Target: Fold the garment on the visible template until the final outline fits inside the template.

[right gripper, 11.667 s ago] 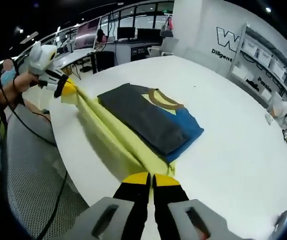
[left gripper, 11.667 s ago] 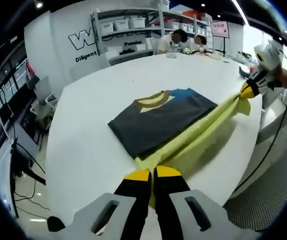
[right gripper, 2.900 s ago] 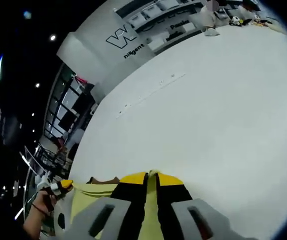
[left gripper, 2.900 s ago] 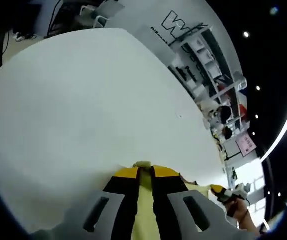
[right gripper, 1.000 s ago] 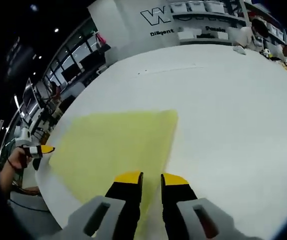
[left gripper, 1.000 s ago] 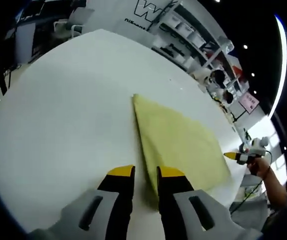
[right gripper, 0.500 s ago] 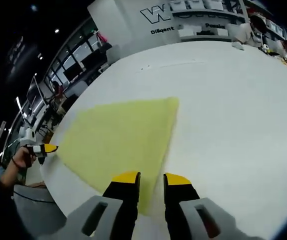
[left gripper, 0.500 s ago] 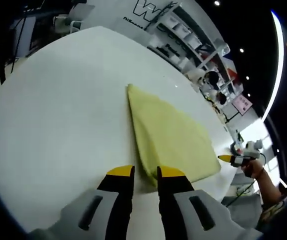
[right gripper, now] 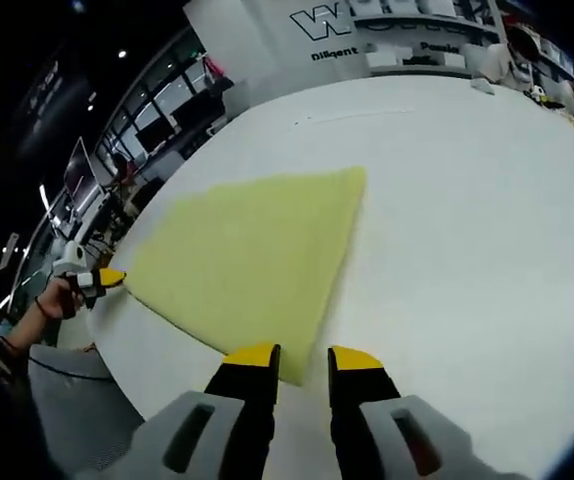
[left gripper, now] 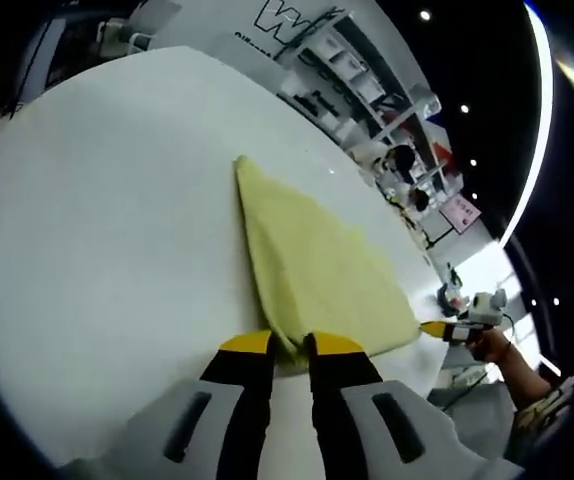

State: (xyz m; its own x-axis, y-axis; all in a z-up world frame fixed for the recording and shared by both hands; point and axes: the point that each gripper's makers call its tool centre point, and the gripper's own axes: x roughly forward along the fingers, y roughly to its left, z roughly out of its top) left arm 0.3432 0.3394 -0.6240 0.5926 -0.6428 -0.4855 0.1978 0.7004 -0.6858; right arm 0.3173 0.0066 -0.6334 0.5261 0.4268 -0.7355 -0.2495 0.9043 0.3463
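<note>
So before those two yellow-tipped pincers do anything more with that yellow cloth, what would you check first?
1. Yellow garment lying flat on the white table: ok, no big wrinkles seen.
2. Left gripper placed at a corner: ok, its tips sit at the near corner, jaws nearly together; whether they pinch fabric, cannot tell.
3. Right gripper ready: ok, jaws open, near corner just ahead of the gap.
4. Template outline visible for comparing: not ok, no outline can be made out on the table.
5. Garment fully on the table: cannot tell, the near edge runs close to the table's rim.
</note>
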